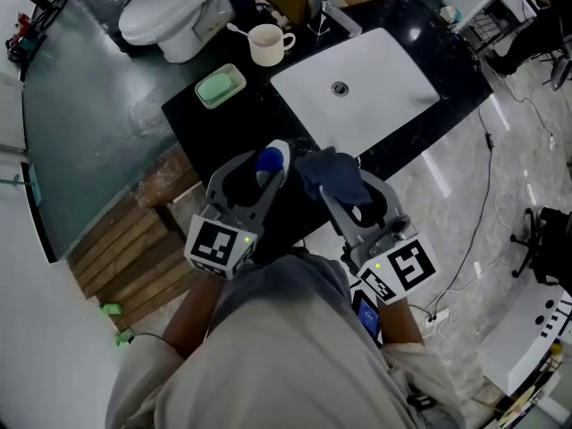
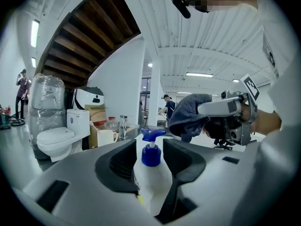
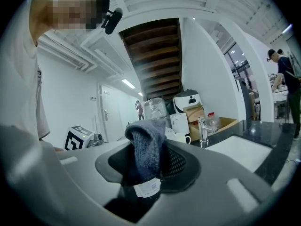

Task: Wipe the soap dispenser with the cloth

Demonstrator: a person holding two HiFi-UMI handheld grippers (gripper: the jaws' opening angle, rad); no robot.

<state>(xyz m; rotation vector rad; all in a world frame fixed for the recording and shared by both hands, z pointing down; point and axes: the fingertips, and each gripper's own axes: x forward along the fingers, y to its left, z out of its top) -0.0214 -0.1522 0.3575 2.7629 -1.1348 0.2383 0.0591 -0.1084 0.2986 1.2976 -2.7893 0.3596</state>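
The soap dispenser [image 1: 271, 162], a white bottle with a blue pump [image 2: 150, 150], stands upright at the front edge of the black counter [image 1: 241, 123]. My left gripper [image 1: 259, 166] has a jaw on each side of it. In the left gripper view the bottle [image 2: 151, 173] fills the gap between the jaws, which stand wide, and I see no squeeze on it. My right gripper [image 1: 350, 188] is just to its right, shut on a dark blue-grey cloth [image 1: 332, 173]. The cloth [image 3: 146, 145] sticks up from between the jaws, with a white label at its base. The cloth [image 2: 188, 114] hangs beside the pump without touching it.
A white sink basin [image 1: 357, 88] with a faucet [image 1: 326, 12] lies beyond the grippers. A mug [image 1: 268, 45] and a green soap dish [image 1: 220, 86] sit on the counter at the back left. A toilet [image 1: 174, 7] stands further left, with a wooden pallet [image 1: 134, 248] below the counter.
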